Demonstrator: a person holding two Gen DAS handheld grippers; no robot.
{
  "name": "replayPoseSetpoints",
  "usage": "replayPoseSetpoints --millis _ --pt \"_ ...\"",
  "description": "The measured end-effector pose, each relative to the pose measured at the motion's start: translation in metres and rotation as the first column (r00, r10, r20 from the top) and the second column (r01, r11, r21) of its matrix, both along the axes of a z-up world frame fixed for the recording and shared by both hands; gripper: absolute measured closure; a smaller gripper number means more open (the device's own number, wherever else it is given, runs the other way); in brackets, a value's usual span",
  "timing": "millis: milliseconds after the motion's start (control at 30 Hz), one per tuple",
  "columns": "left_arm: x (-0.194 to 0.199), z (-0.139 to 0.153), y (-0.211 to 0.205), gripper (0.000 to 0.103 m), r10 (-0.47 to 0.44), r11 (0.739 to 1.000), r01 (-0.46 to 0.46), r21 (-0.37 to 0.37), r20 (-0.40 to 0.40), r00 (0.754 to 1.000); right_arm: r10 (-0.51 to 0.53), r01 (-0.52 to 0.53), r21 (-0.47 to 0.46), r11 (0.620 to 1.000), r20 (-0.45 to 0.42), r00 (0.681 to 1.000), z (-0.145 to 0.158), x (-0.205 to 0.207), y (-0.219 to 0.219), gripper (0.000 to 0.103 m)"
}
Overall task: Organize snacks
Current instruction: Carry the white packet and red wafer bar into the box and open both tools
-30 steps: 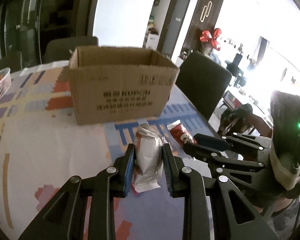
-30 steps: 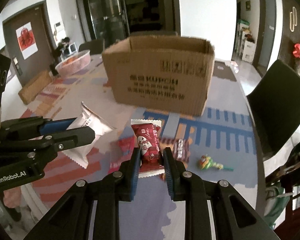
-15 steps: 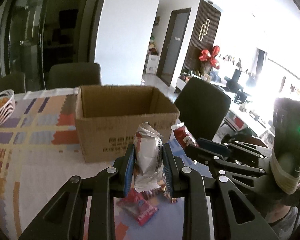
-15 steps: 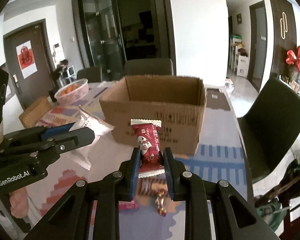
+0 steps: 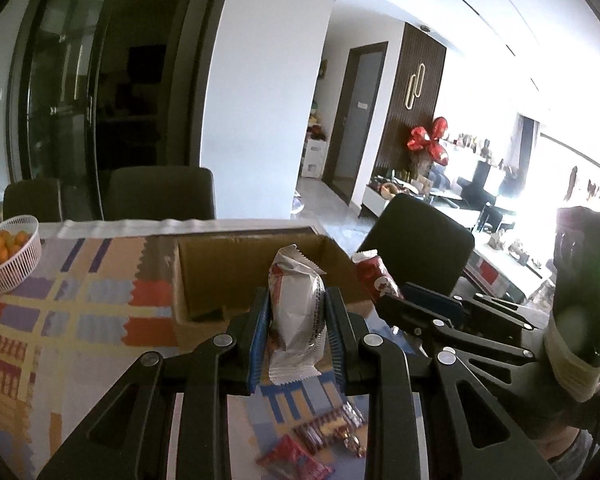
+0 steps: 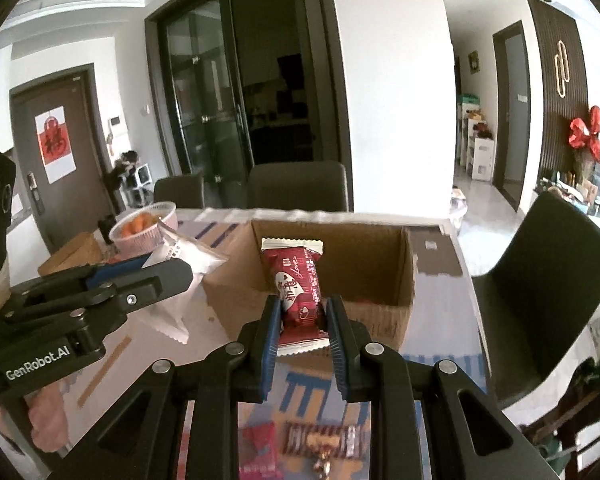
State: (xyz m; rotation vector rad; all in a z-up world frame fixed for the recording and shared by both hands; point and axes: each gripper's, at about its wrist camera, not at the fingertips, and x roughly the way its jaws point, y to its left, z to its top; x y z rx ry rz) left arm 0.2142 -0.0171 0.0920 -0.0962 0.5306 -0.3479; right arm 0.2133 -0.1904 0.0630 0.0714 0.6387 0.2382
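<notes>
While both packets hang above the patterned worktop point(image 6: 440, 364), the left gripper point(image 5: 296, 332) is clamped on a white crinkled foil snack packet point(image 5: 296, 312) and the right gripper point(image 6: 302, 332) on a red glossy snack packet point(image 6: 298, 288). Step: carrying to the open brown cardboard box point(image 6: 404, 280) (loose snacks remain below). Next, in my judgement: clear the rim, part jaws inside.

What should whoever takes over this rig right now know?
Left gripper: jaws shut on the white snack packet.
Right gripper: jaws shut on the red snack packet.
Both packets are held up in front of the open cardboard box, not yet inside.
Left to do: drop both in, then collect the loose snacks on the table below.
</notes>
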Motion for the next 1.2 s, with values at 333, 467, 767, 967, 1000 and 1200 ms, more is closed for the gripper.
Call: replayPoseSetpoints --millis 333,467,767,967,1000,1200 --pt "0.035 0.012 0.002 0.075 0.025 0.999 -0.025 0.032 0.013 1.0 -0.011 0.011 0.001 1.0 -0.002 1.0 0.005 0.037 0.0 0.078" --pt "0.051 0.008 0.003 0.075 0.033 0.999 -0.032 0.027 -0.007 0.999 -0.012 0.012 0.007 1.0 -0.022 1.0 -0.001 0.051 -0.002 0.078" --pt "0.086 -0.01 0.001 0.075 0.049 0.998 -0.046 0.038 -0.075 0.996 -0.022 0.021 -0.01 1.0 -0.072 0.997 -0.02 0.079 -0.008 0.078" --pt "0.103 -0.023 0.002 0.075 0.066 0.997 -0.061 0.053 -0.115 0.991 -0.027 0.025 -0.014 1.0 -0.11 0.994 -0.035 0.091 -0.011 0.078" --pt "0.104 -0.024 0.002 0.075 0.07 0.996 -0.064 0.057 -0.117 0.991 -0.028 0.027 -0.014 1.0 -0.115 0.993 -0.036 0.094 -0.011 0.078" --pt "0.103 -0.027 0.0 0.046 0.134 0.985 -0.12 0.127 -0.105 0.985 -0.057 0.055 -0.023 0.998 -0.118 0.991 -0.036 0.101 -0.012 0.065"
